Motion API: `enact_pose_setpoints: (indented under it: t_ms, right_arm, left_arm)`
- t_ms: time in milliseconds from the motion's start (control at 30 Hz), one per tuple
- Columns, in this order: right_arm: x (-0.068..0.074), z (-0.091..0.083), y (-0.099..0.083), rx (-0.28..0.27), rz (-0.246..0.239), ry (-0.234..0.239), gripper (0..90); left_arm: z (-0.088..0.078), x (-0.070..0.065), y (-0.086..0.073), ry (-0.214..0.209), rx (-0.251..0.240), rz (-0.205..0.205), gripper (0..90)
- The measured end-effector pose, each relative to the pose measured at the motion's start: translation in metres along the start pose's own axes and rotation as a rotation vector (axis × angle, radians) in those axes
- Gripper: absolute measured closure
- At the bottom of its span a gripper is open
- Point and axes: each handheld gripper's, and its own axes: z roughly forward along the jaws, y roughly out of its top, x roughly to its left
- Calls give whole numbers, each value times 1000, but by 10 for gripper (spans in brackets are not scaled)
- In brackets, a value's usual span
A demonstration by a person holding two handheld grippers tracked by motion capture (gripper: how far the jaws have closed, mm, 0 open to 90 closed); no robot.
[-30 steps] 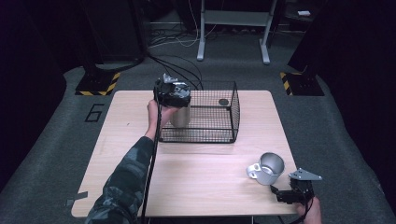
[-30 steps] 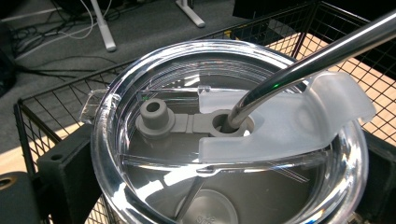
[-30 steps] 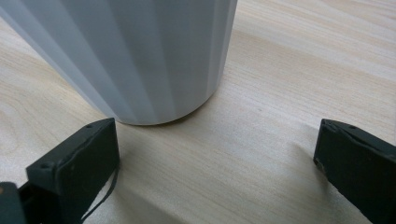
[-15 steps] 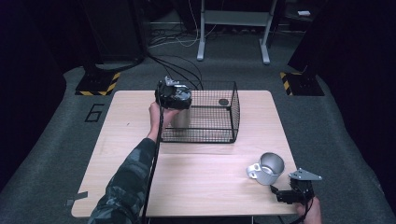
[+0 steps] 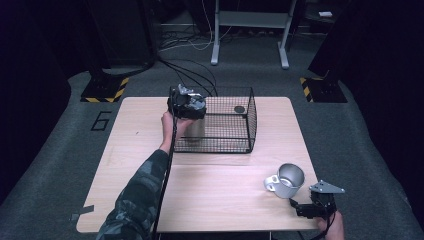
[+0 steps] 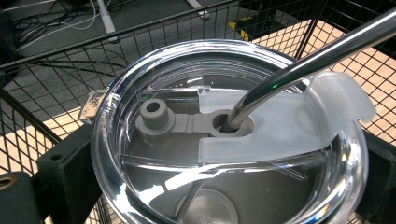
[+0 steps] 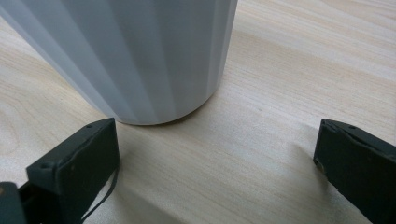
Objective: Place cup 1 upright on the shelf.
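Note:
A steel tumbler (image 5: 195,128) with a clear lid (image 6: 224,140) and a metal straw (image 6: 299,65) stands upright in the left end of a black wire basket (image 5: 248,116). My left gripper (image 5: 187,103) comes from above, shut on the tumbler; in the left gripper view its jaws flank the lid (image 6: 219,168). A white ribbed mug (image 5: 286,180) with a metal inside sits on the table at the front right. Just behind the mug, my right gripper (image 5: 301,207) rests open at the table's front edge. The mug's base (image 7: 140,60) lies slightly beyond the fingertips, which straddle bare wood (image 7: 215,149).
A small dark round object (image 5: 239,108) lies on the basket floor at the back right. The light wood table (image 5: 210,190) has dark carpet around it. A desk frame and cables stand behind, with hazard-striped plates at both far corners.
My left gripper and the tumbler have sunk slightly lower into the basket. The right gripper and the mug have not moved.

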Motion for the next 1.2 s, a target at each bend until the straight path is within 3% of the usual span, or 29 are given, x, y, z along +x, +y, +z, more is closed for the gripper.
enact_pose_setpoints:
  t_ms: [400, 500, 800, 1067, 1200]
  right_arm:
    - [0, 0, 0, 0, 0, 0, 0]
    - [0, 0, 0, 0, -1, 1, 0]
    - [0, 0, 0, 0, 0, 0, 0]
    - [0, 0, 1, 7, -5, 1, 0]
    - [-1, 0, 1, 5, -11, 1, 0]
  left_arm:
    - [6, -5, -5, 3, 31, 33, 38]
    - [5, -4, -9, 0, 5, 18, 38]
    - [0, -2, -16, -5, 2, -1, 36]
    - [-5, -5, -16, -8, 41, 51, 35]
    - [-5, -3, -16, -11, 38, 39, 34]
